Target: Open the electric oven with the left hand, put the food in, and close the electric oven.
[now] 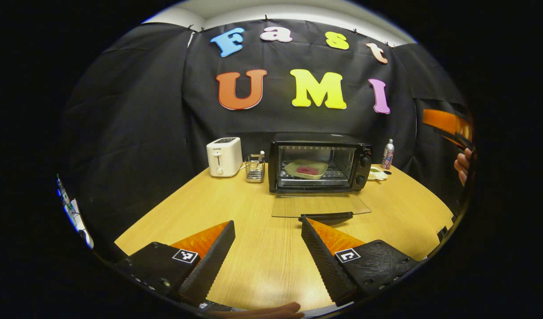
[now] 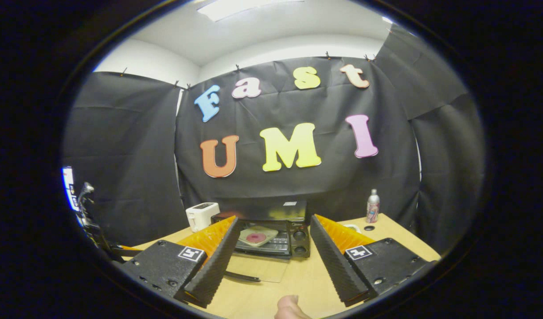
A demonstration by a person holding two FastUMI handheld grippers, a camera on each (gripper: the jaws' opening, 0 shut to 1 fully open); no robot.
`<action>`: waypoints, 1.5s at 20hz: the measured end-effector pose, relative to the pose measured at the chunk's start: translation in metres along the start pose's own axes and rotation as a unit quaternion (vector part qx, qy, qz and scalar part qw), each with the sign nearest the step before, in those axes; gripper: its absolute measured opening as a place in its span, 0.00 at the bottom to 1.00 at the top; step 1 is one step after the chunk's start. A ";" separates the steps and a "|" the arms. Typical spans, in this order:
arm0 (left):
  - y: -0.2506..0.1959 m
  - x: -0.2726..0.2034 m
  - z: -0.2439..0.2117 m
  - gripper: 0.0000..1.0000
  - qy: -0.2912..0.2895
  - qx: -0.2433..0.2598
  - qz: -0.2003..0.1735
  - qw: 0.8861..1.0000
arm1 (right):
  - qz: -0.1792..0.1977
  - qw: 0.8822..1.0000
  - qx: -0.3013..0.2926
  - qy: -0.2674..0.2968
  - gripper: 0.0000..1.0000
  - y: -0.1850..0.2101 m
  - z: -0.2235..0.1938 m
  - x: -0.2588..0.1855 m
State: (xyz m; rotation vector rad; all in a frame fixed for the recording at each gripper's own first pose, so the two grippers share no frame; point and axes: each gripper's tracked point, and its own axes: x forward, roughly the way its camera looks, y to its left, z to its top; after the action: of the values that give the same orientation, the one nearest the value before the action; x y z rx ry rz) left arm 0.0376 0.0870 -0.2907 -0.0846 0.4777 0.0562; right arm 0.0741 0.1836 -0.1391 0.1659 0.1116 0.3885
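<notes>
The boxy black oven [image 1: 319, 162] is seen far across the wooden table [image 1: 253, 248], its glass door [image 1: 320, 205] laid flat, a pale tray [image 1: 306, 169] inside. Ridged left gripper [image 1: 267, 252] and right gripper [image 2: 275, 259] are held apart, empty.

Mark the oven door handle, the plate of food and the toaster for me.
oven door handle [image 1: 326, 217]: left gripper view, middle of the dark bar.
plate of food [image 1: 306, 169]: left gripper view, pale rim beside the red food.
toaster [image 1: 224, 157]: left gripper view, white front face.
</notes>
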 end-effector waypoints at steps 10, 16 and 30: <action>-0.080 0.070 -0.040 0.96 0.071 0.019 -0.051 0.996 | -0.037 0.998 -0.036 -0.031 0.96 -0.058 0.026 -0.058; -0.124 0.102 -0.054 0.97 0.104 0.033 -0.081 0.991 | -0.037 0.999 -0.016 -0.037 0.96 -0.086 0.016 -0.061; -0.130 0.131 -0.063 0.97 0.145 0.050 -0.069 0.986 | -0.046 0.998 -0.003 -0.039 0.96 -0.115 0.003 -0.078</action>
State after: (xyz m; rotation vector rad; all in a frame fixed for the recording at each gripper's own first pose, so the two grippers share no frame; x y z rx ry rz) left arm 0.1346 -0.0439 -0.3979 -0.0264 0.7644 -0.1180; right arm 0.0454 0.0484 -0.1510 0.1696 0.0416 0.2911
